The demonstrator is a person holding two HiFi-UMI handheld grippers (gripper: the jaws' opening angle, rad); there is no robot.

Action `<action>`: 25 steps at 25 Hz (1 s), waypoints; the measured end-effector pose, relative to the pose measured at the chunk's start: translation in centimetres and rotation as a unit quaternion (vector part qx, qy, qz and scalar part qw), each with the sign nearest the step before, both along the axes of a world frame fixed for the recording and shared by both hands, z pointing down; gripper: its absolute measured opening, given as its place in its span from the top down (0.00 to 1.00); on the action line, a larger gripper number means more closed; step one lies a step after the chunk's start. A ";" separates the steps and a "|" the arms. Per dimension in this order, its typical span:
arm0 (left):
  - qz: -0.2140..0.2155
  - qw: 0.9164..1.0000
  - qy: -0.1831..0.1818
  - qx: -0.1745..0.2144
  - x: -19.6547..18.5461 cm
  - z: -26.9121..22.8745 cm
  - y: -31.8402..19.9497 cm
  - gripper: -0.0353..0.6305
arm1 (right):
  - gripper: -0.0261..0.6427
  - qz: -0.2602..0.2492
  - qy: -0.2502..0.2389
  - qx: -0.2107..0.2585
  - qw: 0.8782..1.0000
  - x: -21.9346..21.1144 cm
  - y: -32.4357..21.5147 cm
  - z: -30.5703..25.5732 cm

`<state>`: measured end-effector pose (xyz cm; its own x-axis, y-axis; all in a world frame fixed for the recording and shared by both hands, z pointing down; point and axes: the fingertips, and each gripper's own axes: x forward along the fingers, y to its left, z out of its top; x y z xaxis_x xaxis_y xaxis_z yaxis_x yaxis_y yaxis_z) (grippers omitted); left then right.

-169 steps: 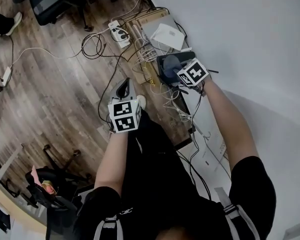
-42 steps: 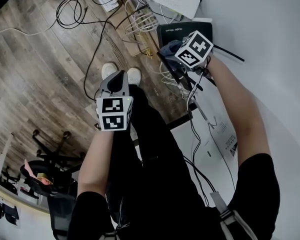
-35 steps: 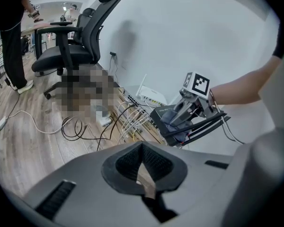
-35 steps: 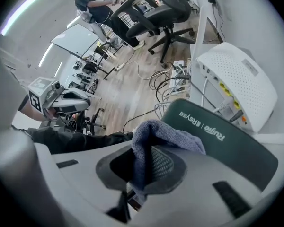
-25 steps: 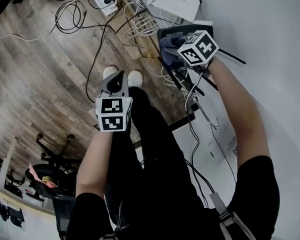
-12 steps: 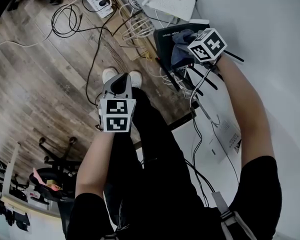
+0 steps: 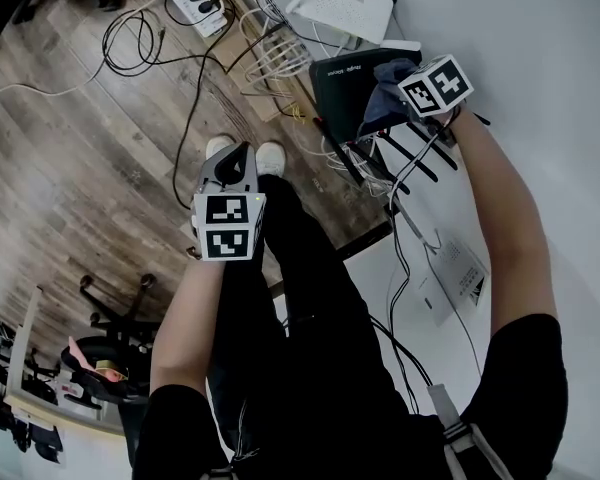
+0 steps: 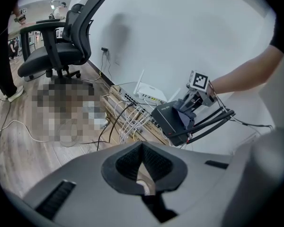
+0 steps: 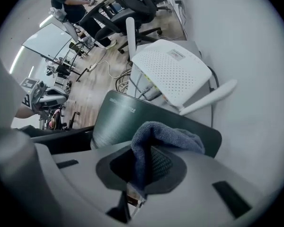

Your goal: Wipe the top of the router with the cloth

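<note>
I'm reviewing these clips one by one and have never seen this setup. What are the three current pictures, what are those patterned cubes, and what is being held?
There is no robot here. A person holds a two-jaw gripper in each hand, and the patterned cubes are parts of those grippers. The head view looks steeply down from the person's head. The other two views come from cameras riding on each gripper. The right gripper is shut on a blue-grey cloth, which rests on top of the black router. A white router and tangled cables lie beyond it. The left gripper is shut and empty, held over the wooden floor.
</note>
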<state>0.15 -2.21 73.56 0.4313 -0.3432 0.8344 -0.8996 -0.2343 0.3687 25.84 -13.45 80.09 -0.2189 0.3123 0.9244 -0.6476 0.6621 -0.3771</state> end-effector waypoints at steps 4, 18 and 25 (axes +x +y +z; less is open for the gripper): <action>-0.001 1.000 -0.001 -0.003 -0.4 0.3 -0.2 0.96 | 0.93 -0.002 0.038 0.008 0.999 2.3 -0.8 0.4; 0.005 1.000 0.001 -0.003 -0.6 0.9 -1.3 0.96 | 0.93 -0.078 0.186 0.069 0.977 8.3 -2.8 1.3; 0.010 1.000 0.005 0.000 -0.3 0.7 -1.7 0.96 | 0.93 -0.065 0.244 0.092 0.963 10.1 -3.2 1.1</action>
